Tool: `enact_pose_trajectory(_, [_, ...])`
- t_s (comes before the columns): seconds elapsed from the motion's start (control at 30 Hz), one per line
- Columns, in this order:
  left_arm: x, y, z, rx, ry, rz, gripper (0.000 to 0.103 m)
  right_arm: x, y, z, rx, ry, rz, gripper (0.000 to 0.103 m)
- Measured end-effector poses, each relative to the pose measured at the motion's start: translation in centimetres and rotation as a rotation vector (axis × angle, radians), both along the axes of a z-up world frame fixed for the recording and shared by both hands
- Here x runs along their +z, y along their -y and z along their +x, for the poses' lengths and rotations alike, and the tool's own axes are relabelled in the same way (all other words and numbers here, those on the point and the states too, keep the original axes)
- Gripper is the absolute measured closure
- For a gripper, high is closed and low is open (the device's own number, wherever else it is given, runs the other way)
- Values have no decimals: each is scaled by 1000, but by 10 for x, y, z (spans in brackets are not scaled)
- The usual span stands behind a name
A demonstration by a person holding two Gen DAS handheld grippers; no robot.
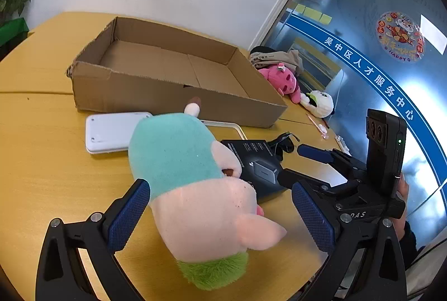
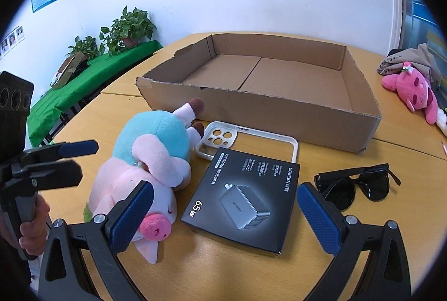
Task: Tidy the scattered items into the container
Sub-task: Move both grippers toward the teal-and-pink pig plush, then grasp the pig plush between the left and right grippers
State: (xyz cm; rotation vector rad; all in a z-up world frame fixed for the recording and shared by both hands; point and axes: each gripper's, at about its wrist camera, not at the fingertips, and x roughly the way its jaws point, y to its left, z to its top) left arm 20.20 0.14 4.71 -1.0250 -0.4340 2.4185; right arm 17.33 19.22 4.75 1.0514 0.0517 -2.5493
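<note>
On the yellow table [image 2: 349,161], just in front of the empty cardboard box [image 2: 262,116], the left gripper [image 1: 220,220] is straddling the plush pig [image 1: 195,189], fingers spread wide with a blue pad on either side of the pale head and not yet squeezing, so far as the fisheye lets me judge contact. To do this well, it is looking best to sink lower and close around the firmer middle of the toy rather than the soft snout, then lift clear of the box's near wall before carrying over. Beside it the right gripper [image 2: 223,217] is hovering spread over the black charger box [image 2: 240,200], which is lying flat on the table touching the plush; its width is nearly filling the opening, so a square, centred approach is looking wise. From the right wrist we are getting what the left is missing: the sunglasses [image 2: 360,186] off to the right, the clear phone case [image 2: 245,144] partly tucked under the charger box, and the pig's pink snout. From the left wrist we are getting the white tablet-like slab [image 1: 111,130] behind the plush, hidden in the other view, plus the person's hand [image 1: 402,189] on the right gripper.
</note>
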Motion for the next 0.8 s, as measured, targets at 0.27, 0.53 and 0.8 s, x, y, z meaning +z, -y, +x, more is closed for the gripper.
enact_pose_trajectory(0.27, [0, -13, 1, -1, -16, -22, 0, -3, 4, -2, 22, 12, -8, 1])
enact_pose_trajectory(0.53, [-14, -11, -7, 17, 50, -17, 0, -7, -1, -9, 12, 37, -37, 1])
enact_pose_trajectory(0.8, [-30, -22, 1, 15, 103, -49, 2, -6, 10, -33, 84, 129, -164, 1])
